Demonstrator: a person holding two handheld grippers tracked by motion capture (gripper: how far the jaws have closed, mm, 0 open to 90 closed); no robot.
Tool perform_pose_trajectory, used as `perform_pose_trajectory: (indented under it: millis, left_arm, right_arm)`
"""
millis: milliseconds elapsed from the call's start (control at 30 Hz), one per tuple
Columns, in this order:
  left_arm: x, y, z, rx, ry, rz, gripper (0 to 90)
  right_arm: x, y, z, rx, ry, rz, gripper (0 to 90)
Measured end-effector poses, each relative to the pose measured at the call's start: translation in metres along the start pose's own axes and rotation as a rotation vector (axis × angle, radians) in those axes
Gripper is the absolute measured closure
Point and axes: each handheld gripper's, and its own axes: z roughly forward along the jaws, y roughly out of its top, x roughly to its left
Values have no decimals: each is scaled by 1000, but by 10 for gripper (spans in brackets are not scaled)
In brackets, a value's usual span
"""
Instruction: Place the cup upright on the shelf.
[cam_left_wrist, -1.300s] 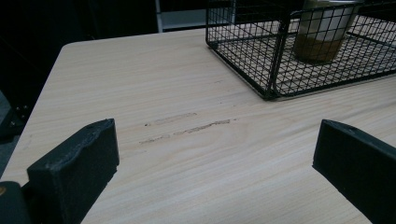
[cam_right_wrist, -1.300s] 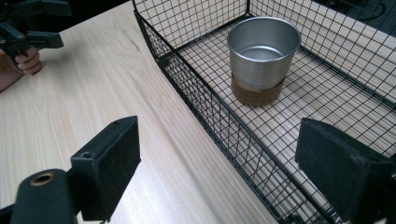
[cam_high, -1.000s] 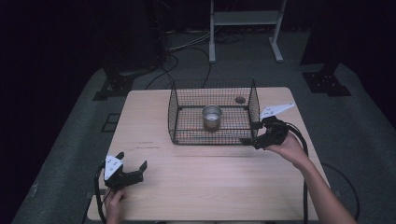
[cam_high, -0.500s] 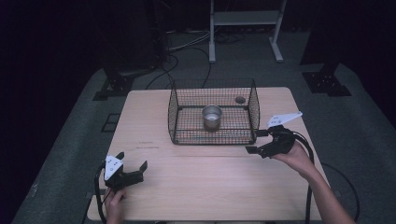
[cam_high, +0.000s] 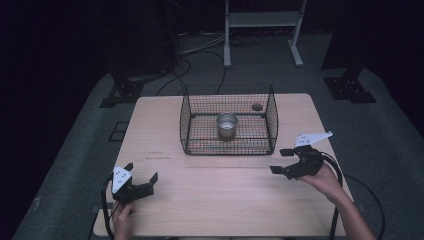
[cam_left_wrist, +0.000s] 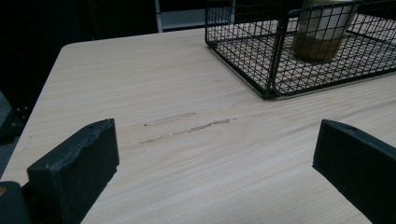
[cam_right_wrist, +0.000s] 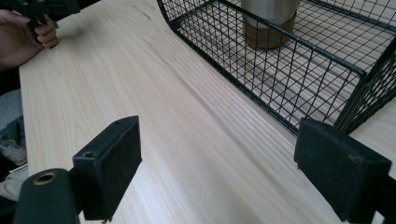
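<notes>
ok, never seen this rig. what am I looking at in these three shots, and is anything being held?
No robot arm here: a person holds a two-jaw gripper in each hand. The high view looks down on a wooden table. The left gripper is near the table's front left, the right gripper at the right, beside a black wire basket. In the basket stands a metal cup. The other two pictures come from cameras riding on the grippers, looking out between their black jaws at the basket. Both pairs of jaws stand apart with bare table between them, so nothing is held. The right jaws have just been closing a little.
</notes>
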Motion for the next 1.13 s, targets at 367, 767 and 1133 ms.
perform_pose_trajectory:
  millis: [367,767,1133]
  left_arm:
    - [0,0,0,-1,1,0,0]
    - [-1,0,0,3,6,9,0]
    - [-1,0,1,3,9,6,0]
  right_arm:
    - [5,-16,-14,-41,0,3,141]
    - [11,-46,-19,-21,-15,14,140]
    - [27,-84,-19,-57,-40,77,139]
